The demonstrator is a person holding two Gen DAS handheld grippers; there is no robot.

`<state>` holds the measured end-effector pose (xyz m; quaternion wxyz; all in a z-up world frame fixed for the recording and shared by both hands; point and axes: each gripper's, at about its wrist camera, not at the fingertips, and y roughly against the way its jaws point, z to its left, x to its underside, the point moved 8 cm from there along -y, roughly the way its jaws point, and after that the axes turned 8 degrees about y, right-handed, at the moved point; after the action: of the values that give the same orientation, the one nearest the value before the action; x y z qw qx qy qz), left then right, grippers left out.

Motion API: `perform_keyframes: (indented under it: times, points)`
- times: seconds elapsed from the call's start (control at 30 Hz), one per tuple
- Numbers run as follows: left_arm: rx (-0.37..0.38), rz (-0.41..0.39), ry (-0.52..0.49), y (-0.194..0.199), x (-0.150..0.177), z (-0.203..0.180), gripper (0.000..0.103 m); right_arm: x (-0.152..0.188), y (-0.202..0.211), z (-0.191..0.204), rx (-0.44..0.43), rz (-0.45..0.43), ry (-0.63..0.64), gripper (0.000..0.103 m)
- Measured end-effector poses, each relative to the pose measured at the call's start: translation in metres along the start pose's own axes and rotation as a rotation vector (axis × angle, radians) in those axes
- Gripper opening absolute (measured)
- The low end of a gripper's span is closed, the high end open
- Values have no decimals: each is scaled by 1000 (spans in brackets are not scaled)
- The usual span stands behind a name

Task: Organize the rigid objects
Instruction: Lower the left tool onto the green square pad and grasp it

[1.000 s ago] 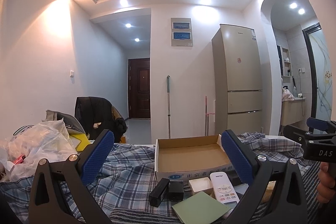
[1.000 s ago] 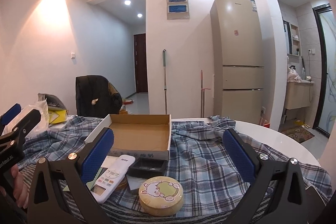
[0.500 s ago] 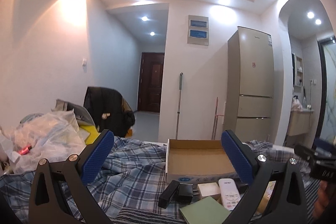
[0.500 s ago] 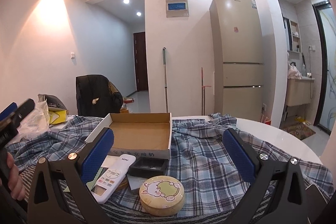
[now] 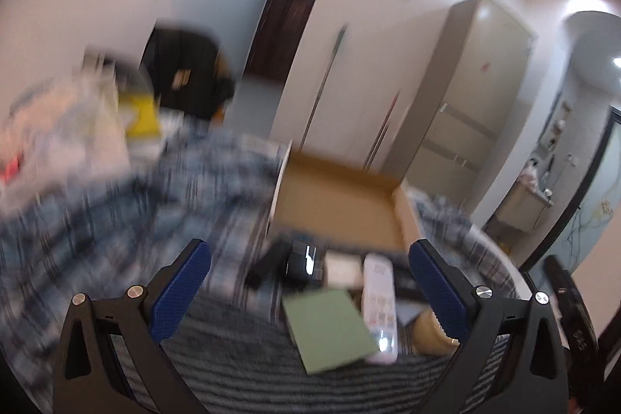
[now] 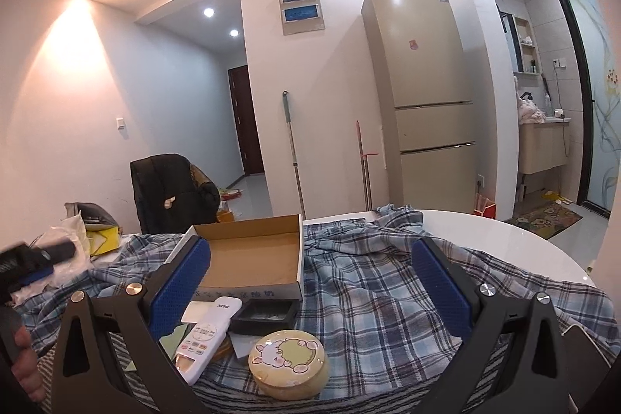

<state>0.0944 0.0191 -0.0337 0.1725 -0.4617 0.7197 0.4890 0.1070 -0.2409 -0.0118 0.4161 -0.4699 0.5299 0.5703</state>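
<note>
Reads "AUX" on the white remote (image 6: 207, 336), upside down. Blue writing along the front of the box (image 6: 252, 258), too small to read. Bunny picture on the lid of the round tin (image 6: 288, 369).

Right gripper (image 6: 310, 293) held level and steady over the checked cloth (image 6: 372, 297) on the tabletop (image 6: 516, 243), blue pads wide apart, holding nothing. Left gripper (image 5: 310, 291) also wide apart and empty, pointing at the box (image 5: 341, 208).

Remote, black tray (image 6: 264, 313), tin and green card (image 5: 328, 328) lying close together just in front of the empty box, between the pads of each gripper.

Left view now tilted and blurry, not level and sharp like half a second ago; looks down more on the things. Right view nearly the same as before. Things not moved.
</note>
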Motion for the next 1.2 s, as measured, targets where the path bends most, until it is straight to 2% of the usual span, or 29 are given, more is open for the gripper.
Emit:
perform_keyframes:
  times: [0.13, 0.17, 0.2, 0.3, 0.37, 0.47, 0.57, 0.7, 0.77, 0.83, 0.9, 1.03, 1.2]
  points:
    - [-35, 190, 72, -42, 33, 8, 103, -2, 3, 2, 35, -14, 44, 103]
    - [-38, 272, 96, -58, 44, 8, 103, -2, 4, 1, 37, -13, 44, 103]
    - [-28, 320, 113, -66, 50, 7, 103, -3, 5, 1, 35, -13, 40, 103]
    - [-61, 411, 172, -89, 65, 11, 103, -4, 6, 2, 27, -19, 35, 103]
    - [-115, 425, 163, -98, 71, 15, 103, -3, 5, 2, 35, -11, 52, 103]
    - [-149, 440, 118, -104, 77, 12, 102, 0, -2, 4, 40, 23, 75, 103]
    - [-166, 426, 104, -107, 77, 10, 102, 13, -15, 9, 72, 116, 134, 103]
    - [-207, 416, 124, -115, 66, 12, 102, 39, -36, 21, 13, 273, 177, 103]
    - [-224, 446, 122, -119, 64, 15, 102, 47, -41, 22, 16, 306, 187, 103]
    - [-236, 462, 102, -121, 66, 14, 102, 50, -43, 22, 15, 318, 191, 103]
    - [-218, 478, 104, -124, 70, 11, 102, 50, -42, 22, 19, 316, 193, 103]
    - [-210, 468, 136, -130, 72, 11, 102, 46, -38, 27, 20, 297, 222, 103]
    - [-227, 468, 83, -134, 73, 6, 102, 44, -34, 37, 22, 272, 277, 103]
